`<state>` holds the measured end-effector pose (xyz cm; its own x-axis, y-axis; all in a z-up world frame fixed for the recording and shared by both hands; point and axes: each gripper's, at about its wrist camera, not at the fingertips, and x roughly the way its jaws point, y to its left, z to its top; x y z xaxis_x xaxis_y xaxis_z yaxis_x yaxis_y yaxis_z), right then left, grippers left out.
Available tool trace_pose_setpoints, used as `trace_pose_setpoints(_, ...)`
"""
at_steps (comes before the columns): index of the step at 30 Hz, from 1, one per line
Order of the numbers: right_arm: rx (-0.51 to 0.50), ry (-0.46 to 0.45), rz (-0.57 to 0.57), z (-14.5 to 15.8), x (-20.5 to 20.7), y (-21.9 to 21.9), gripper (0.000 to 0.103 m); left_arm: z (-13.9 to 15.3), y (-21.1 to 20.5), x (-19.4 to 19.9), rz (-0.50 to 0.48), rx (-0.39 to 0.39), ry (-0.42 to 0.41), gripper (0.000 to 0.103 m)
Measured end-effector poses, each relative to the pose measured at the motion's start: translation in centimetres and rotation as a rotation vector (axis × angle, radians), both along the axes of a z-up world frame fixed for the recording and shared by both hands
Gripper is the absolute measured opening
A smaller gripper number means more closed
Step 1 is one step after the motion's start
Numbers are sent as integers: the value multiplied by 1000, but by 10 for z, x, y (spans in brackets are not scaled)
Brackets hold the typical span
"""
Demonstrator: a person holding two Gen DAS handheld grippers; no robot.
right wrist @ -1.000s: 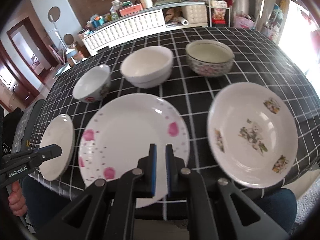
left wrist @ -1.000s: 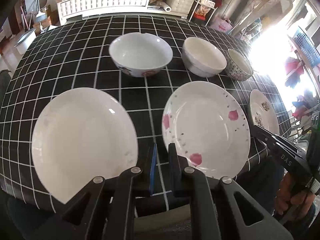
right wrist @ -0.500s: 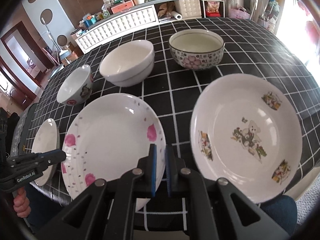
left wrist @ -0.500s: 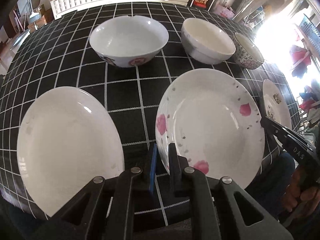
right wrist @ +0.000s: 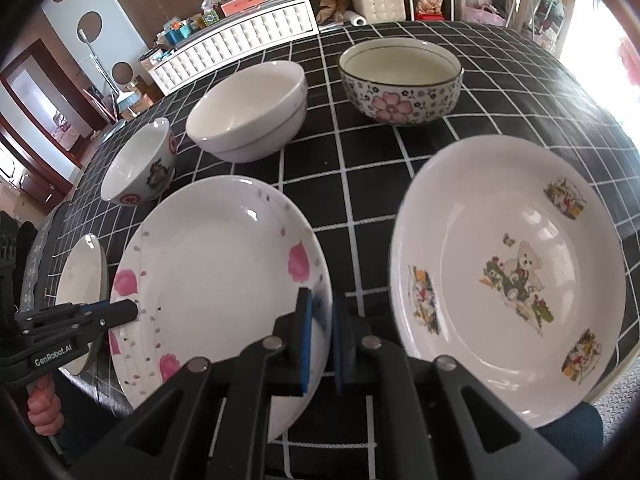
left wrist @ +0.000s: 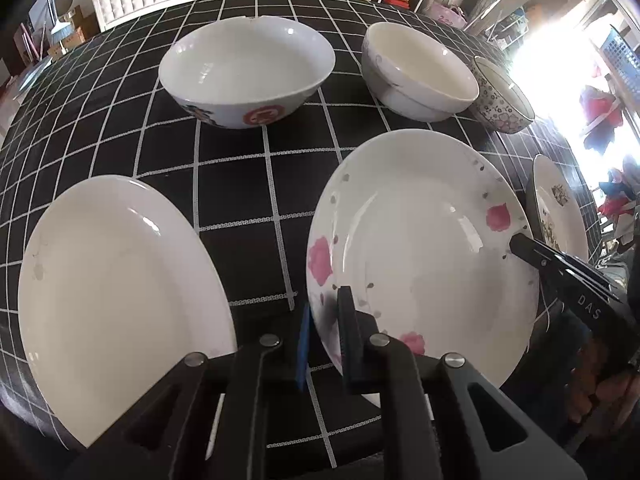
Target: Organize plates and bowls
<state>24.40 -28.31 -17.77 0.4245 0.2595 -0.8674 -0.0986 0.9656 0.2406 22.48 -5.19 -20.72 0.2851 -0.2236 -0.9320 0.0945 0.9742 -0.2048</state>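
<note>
Both tongs are on the same dish. The left tongs (left wrist: pixel 325 300) point steeply down at the near-left rim of the flower plate (left wrist: pixel 420 248). Their jaws are pressed almost together, one finger over the plate's face and the blue pad just outside its edge, so they pinch that rim.

In the right wrist view the right tongs (right wrist: pixel 322 300) do the same on the plate's near-right rim: blue pad on top, the other finger outside, a narrow gap and the edge caught in it. So the flower plate sits between the two tongs, gripped on both sides. Whether it has left the checked cloth (left wrist: pixel 240 184) I cannot tell.

Just left of the left tongs lies the plain plate (left wrist: pixel 120 288), flat on the cloth and apart from the flower plate. Just right of the right tongs lies the bear plate (right wrist: pixel 512 280), also on its own with black squares showing between.

Beyond the tongs stand three bowls in a row, all upright and empty. The stamped bowl (left wrist: pixel 248 68) is ahead of the left tongs, the white bowl (left wrist: pixel 420 72) in the middle, and the blossom bowl (right wrist: pixel 400 80) ahead of the right tongs. They stand near each other, not touching.

A hand (right wrist: pixel 44 404) shows low at the edge, wrapped round the left tongs' handle.
</note>
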Motion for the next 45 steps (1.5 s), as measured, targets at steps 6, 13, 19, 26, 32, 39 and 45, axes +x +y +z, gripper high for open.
trace_pose_setpoints(6,-48,-2,-6,2,-3,2,13,2,0,-2,-10,3,-4,11)
trace_pose_setpoints(13,-38,0,-5,9,-11,3,13,10,2,-11,-10,-5,-8,11)
trace_pose_setpoints(19,-50,-28,12,24,-17,19,13,25,14,-22,-9,6,-35,11)
trace_pose_setpoints(26,-29,-50,73,44,-23,48,13,40,46,-38,52,-12,-67,11)
trace_pose_setpoints(32,-21,-44,129,46,-26,82,13,51,82,-59,114,-14,-93,11)
trace_pose_setpoints(39,-30,-37,226,42,-35,134,13,45,132,-81,206,-2,-89,11)
trace_pose_setpoints(45,-46,-15,291,32,-37,168,13,40,160,-98,271,11,-74,11)
